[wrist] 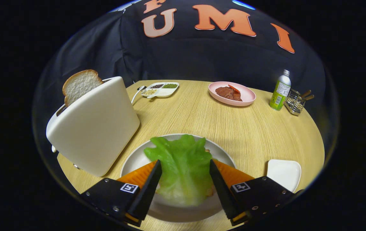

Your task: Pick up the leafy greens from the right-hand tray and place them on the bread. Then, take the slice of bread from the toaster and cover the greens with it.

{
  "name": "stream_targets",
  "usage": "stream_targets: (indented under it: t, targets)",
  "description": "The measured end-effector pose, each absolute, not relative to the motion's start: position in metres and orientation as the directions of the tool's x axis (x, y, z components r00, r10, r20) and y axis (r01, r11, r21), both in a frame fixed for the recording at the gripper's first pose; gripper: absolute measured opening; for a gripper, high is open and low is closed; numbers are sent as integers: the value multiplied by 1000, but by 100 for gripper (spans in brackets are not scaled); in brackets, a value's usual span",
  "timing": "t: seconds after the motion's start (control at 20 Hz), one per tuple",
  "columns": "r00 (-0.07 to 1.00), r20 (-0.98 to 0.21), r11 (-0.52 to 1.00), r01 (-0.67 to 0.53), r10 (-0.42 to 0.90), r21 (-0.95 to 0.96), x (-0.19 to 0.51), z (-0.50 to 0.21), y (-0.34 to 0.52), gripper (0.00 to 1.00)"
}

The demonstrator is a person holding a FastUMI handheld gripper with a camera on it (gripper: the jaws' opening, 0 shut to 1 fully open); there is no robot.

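A green lettuce leaf (181,166) lies flat on the white round plate (131,162), between my two fingers. Small brownish edges of the bread (209,192) peek out from under the leaf; the rest of that slice is hidden. My gripper (184,163) is open, its fingertips standing at either side of the leaf just above the plate. Left of the plate stands the white toaster (95,128), with a slice of bread (80,85) sticking up out of its slot. The small white square tray (284,173) sits to the right of the plate with nothing on it.
At the back of the round wooden table (250,128) are a divided dish of seeds (160,89), a pink plate with meat (232,93), a green bottle (279,91) and a wire rack (295,102).
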State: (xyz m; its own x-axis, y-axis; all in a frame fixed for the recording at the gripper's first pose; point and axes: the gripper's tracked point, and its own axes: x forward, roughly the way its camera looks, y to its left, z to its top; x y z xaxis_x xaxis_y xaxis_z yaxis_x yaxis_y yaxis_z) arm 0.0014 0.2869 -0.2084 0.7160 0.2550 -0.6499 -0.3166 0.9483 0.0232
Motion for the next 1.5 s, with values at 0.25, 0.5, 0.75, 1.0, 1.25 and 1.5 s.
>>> stream_targets:
  t: [0.25,0.5,0.75,1.0,1.25,1.5]
  targets:
    - [731,-637,955,-296,242,23,0,-199,284,98]
    - [731,-644,964,-264,226,37,-2,-181,285,98]
    - [774,-605,972,-233,188,5,1,-130,296,98]
    - [793,-582,973,-231,182,-11,4,-81,329,98]
    - [813,-554,974,-227,181,-14,10,-41,371,98]
    - [811,-554,968,-248,189,-31,11,-20,418,98]
